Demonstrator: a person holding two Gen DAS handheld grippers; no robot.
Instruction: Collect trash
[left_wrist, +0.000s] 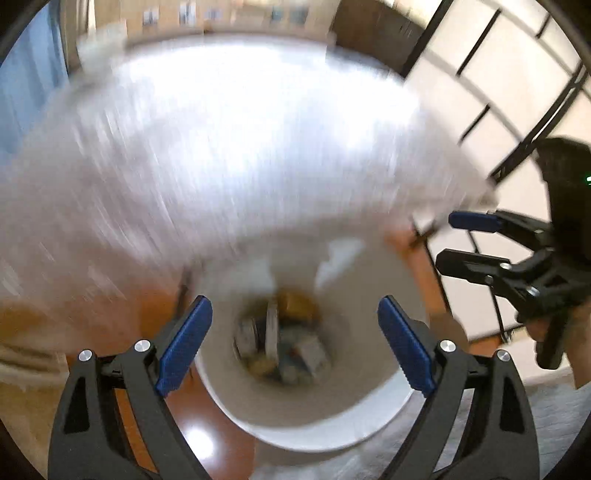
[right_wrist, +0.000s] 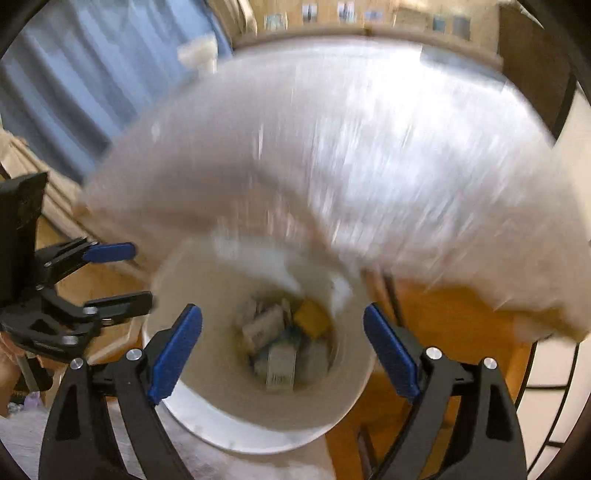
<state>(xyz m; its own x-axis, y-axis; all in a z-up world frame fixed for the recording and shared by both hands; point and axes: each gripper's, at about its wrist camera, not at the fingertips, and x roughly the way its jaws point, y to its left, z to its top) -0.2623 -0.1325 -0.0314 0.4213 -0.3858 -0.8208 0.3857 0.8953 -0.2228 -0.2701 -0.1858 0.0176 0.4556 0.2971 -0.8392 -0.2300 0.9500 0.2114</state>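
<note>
A round white bin (left_wrist: 314, 435) (right_wrist: 258, 439) stands below both grippers, with several pieces of trash (left_wrist: 284, 343) (right_wrist: 284, 343) at its bottom: paper packets, a yellow item and a barcoded box. A large white plastic bag (left_wrist: 221, 147) (right_wrist: 369, 166), heavily blurred, spreads over the bin's far side. My left gripper (left_wrist: 294, 306) (right_wrist: 142, 275) is open above the bin's mouth, with nothing between its blue pads. My right gripper (right_wrist: 282, 314) (left_wrist: 445, 239) is open too and holds nothing. Neither gripper touches the bag.
The bin stands on an orange-brown wooden floor (left_wrist: 155, 317) (right_wrist: 461, 325). A blue curtain (right_wrist: 92, 92) hangs at the left. White panels with black frames (left_wrist: 498, 92) stand at the right. A pale rug (left_wrist: 561, 417) lies near the bin's front.
</note>
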